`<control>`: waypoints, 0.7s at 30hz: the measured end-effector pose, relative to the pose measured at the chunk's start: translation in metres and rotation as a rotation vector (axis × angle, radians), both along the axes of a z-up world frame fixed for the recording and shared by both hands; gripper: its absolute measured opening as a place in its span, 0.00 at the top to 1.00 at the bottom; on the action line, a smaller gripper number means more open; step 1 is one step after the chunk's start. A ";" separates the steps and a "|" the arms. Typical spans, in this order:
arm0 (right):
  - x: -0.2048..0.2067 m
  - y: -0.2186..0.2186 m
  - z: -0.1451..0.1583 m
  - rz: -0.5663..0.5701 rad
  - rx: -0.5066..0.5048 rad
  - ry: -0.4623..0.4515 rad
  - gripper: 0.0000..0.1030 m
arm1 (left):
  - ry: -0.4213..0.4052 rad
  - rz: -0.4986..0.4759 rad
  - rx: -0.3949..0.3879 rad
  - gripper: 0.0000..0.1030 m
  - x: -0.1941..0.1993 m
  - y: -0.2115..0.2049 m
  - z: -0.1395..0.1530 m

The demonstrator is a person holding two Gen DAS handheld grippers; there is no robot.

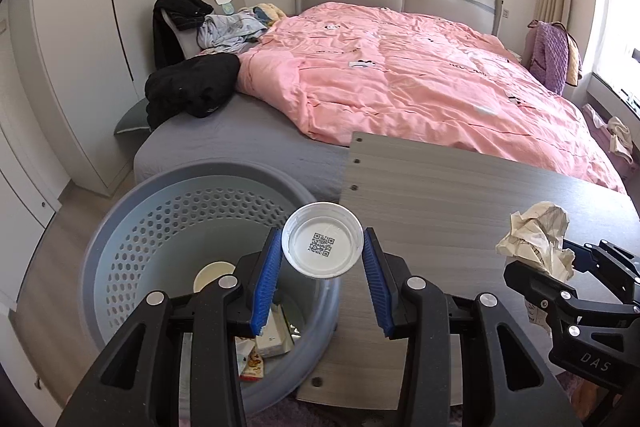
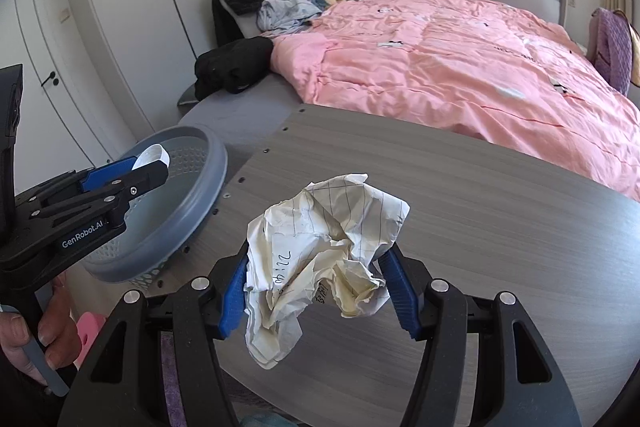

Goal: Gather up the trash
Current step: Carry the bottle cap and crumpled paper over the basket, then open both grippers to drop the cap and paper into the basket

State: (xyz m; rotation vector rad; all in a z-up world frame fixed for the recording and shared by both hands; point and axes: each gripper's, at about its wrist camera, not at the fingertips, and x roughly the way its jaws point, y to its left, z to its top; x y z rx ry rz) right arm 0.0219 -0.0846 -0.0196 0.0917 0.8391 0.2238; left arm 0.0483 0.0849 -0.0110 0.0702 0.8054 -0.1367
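Blue fingers (image 1: 267,287) of the left gripper (image 1: 322,281) clamp a white lid (image 1: 322,239) over the gray basket (image 1: 120,227), hiding some trash inside. Right view: the right gripper (image 2: 316,293) pinches crumpled paper (image 2: 320,255) above the bench (image 2: 500,227); its writing is illegible.

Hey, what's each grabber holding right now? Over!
Left gripper shut on white lid, above the trash basket. Right gripper shut on crumpled paper, over the table. Nothing blocking.
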 end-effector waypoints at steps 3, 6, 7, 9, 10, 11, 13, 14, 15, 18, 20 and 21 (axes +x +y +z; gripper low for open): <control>0.010 0.025 0.005 0.048 -0.004 -0.010 0.43 | 0.005 0.034 0.003 0.62 0.004 0.022 -0.003; 0.022 0.046 0.008 0.088 -0.001 -0.017 0.43 | 0.015 0.064 0.006 0.62 0.007 0.041 -0.007; 0.025 0.053 0.009 0.100 -0.002 -0.019 0.43 | 0.018 0.073 0.006 0.62 0.008 0.047 -0.008; 0.031 0.065 0.010 0.124 -0.004 -0.023 0.43 | 0.022 0.095 0.010 0.62 0.009 0.061 -0.010; 0.034 0.071 0.010 0.135 -0.004 -0.025 0.43 | 0.024 0.105 0.011 0.62 0.010 0.067 -0.011; 0.037 0.077 0.011 0.145 -0.005 -0.026 0.43 | 0.028 0.117 0.012 0.62 0.011 0.074 -0.013; 0.042 0.087 0.010 0.163 -0.002 -0.026 0.43 | 0.035 0.139 0.014 0.62 0.013 0.085 -0.015; 0.045 0.092 0.010 0.172 -0.001 -0.026 0.43 | 0.038 0.151 0.015 0.62 0.014 0.091 -0.017; 0.046 0.096 0.010 0.180 -0.001 -0.026 0.43 | 0.041 0.162 0.016 0.62 0.015 0.097 -0.018; 0.054 0.110 0.008 0.207 0.000 -0.024 0.43 | 0.052 0.192 0.015 0.62 0.018 0.110 -0.022; 0.057 0.119 0.007 0.225 0.000 -0.021 0.43 | 0.057 0.209 0.013 0.62 0.019 0.117 -0.025; 0.059 0.123 0.006 0.235 0.000 -0.018 0.43 | 0.058 0.218 0.013 0.62 0.018 0.121 -0.026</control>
